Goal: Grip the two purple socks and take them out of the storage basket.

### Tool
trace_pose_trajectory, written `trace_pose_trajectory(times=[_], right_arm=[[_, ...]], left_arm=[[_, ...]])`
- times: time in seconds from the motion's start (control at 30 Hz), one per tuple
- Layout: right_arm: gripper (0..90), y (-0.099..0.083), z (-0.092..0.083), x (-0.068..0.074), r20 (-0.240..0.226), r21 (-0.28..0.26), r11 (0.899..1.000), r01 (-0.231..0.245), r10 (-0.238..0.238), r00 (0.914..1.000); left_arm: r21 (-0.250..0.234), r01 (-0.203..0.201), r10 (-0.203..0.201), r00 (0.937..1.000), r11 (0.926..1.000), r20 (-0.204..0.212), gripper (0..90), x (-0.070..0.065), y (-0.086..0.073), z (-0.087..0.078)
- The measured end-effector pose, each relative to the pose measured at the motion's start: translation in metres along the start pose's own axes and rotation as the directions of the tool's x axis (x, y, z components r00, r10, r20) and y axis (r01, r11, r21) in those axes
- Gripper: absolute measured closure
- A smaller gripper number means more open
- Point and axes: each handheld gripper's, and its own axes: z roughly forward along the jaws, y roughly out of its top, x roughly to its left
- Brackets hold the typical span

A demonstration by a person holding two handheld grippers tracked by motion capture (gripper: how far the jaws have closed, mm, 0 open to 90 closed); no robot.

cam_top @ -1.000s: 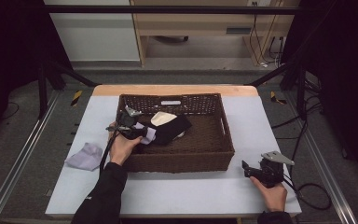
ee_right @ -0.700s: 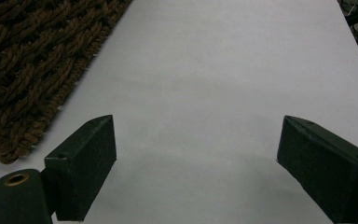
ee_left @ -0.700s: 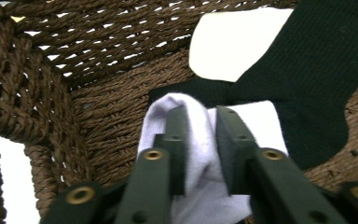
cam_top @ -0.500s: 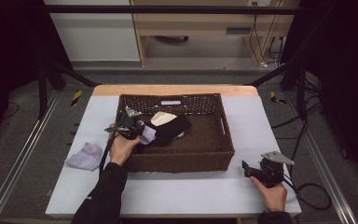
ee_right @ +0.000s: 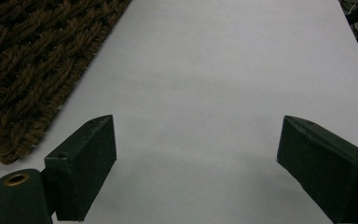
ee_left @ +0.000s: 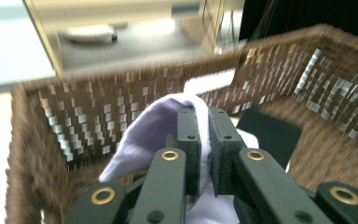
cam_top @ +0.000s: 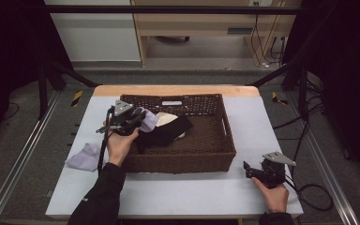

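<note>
Change: the left gripper (cam_top: 138, 117) sits slightly farther left over the basket than half a second ago, the lavender cloth (cam_top: 148, 120) with it; the right gripper (cam_top: 249, 169) has not shifted.
Left hand: the left hand (cam_top: 120, 143) reaches from the near side over the wicker basket (cam_top: 225, 140) at its left wall, gripper raised above the rim.
Left jaws: closed narrowly on the lavender cloth (ee_left: 154, 130), which bulges out to their left.
Cloth position: lifted above the basket's left end, touching a black garment (cam_top: 166, 133) lying inside.
Second cloth: another lavender cloth (cam_top: 84, 157) lies on the table (cam_top: 178, 192) left of the basket.
Right hand: the right hand (cam_top: 272, 194) rests low near the table's right corner.
Right jaws: spread wide over bare table (ee_right: 205, 84), basket corner (ee_right: 23, 79) at their left.
</note>
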Motion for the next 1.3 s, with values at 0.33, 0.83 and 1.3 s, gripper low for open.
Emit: trace_pose_trajectory(times=[0.33, 0.83, 1.3], right_arm=[[12.1, 0.000, 0.000, 0.000, 0.000, 0.000, 1.000, 0.000, 0.000, 1.0000], [12.1, 0.000, 0.000, 0.000, 0.000, 0.000, 1.000, 0.000, 0.000, 1.0000], [12.1, 0.000, 0.000, 0.000, 0.002, 0.004, 1.000, -0.001, 0.001, 1.0000]], left_arm=[[-0.135, -0.014, 0.020, 0.9989, 0.9908, 0.042, 83.9, -0.013, 0.034, -0.038], [-0.242, -0.023, 0.033, 0.9986, 0.9701, 0.040, 84.1, -0.004, 0.051, -0.087], [-0.279, 0.012, -0.023, 0.9990, 0.9603, -0.037, 84.2, 0.039, 0.035, -0.132]])
